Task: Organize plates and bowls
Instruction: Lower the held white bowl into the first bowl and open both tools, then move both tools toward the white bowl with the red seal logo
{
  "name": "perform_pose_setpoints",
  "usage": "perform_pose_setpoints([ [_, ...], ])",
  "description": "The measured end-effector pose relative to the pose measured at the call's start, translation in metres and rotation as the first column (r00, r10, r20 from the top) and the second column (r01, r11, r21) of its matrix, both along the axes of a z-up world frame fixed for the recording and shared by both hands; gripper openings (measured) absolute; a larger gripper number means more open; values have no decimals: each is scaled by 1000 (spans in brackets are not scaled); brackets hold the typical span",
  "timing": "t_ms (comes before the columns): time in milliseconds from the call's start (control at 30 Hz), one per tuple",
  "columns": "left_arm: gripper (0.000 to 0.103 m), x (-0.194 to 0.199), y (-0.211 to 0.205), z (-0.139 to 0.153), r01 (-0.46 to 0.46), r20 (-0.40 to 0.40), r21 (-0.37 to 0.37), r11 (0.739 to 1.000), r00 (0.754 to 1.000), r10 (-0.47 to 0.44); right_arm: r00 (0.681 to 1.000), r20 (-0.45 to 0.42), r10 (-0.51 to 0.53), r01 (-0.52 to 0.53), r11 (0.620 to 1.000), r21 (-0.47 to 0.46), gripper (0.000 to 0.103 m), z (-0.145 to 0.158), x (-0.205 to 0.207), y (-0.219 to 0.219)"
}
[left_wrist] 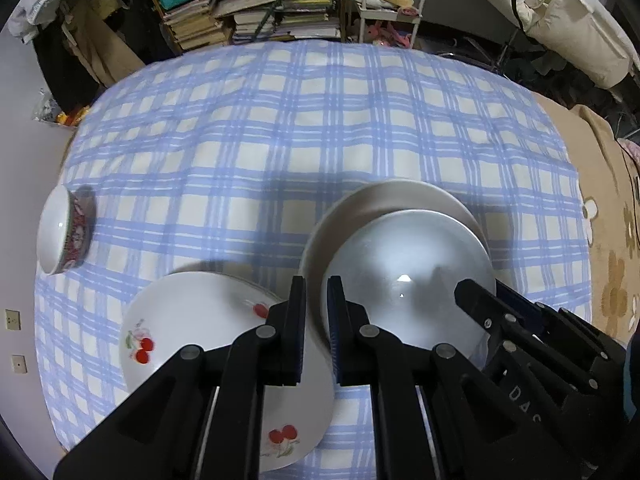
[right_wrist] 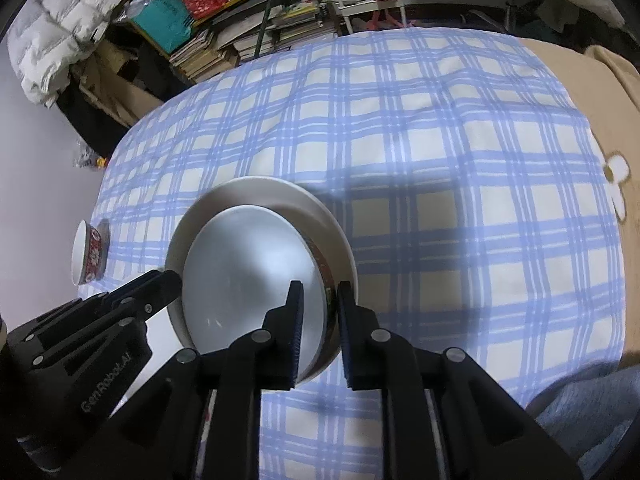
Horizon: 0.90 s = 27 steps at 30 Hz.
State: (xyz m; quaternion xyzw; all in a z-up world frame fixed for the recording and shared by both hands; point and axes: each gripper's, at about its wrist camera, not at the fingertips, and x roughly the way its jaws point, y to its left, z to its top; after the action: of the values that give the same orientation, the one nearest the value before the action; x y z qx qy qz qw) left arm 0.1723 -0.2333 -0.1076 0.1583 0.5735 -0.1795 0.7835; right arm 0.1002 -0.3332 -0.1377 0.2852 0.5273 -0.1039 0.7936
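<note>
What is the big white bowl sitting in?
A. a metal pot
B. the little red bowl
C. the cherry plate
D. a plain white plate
D: the big white bowl rests inside the plain white plate, whose rim shows around it; the cherry plate lies apart beside them on the checked cloth.

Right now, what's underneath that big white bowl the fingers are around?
A plain cream plate sits under the big white bowl, on the checked cloth. The plate's middle is covered.
</note>
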Motion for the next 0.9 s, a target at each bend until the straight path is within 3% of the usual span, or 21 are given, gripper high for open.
perform_pose_setpoints([
  [200, 12, -1, 13, 17, -22, 23, -8, 1000, 999, 22, 1000, 30, -9, 10, 999, -38, 51, 16, -4, 4],
  [333, 14, -5, 23, 25, -33, 39, -5, 999, 999, 33, 998, 57, -17, 18, 999, -27, 55, 28, -9, -1],
  [467, 16, -5, 44, 35, -66, 21, -45, 997, 998, 67, 998, 67, -22, 24, 999, -31, 68, 35, -11, 1],
  [633, 18, -3, 74, 40, -102, 60, -3, 995, 993, 102, 998, 66, 11, -7, 998, -59, 81, 36, -10, 17],
  [733, 20, 0, 102, 46, -141, 66, -17, 990, 988, 142, 997, 76, 26, -23, 998, -50, 87, 38, -8, 28],
  [833, 28, 2, 126, 51, -162, 97, -1, 987, 982, 162, 994, 96, 48, -44, 998, -47, 95, 44, -6, 40],
  [900, 42, 5, 142, 55, -183, 123, 13, 983, 976, 180, 992, 105, 70, -65, 996, -58, 98, 49, 0, 51],
])
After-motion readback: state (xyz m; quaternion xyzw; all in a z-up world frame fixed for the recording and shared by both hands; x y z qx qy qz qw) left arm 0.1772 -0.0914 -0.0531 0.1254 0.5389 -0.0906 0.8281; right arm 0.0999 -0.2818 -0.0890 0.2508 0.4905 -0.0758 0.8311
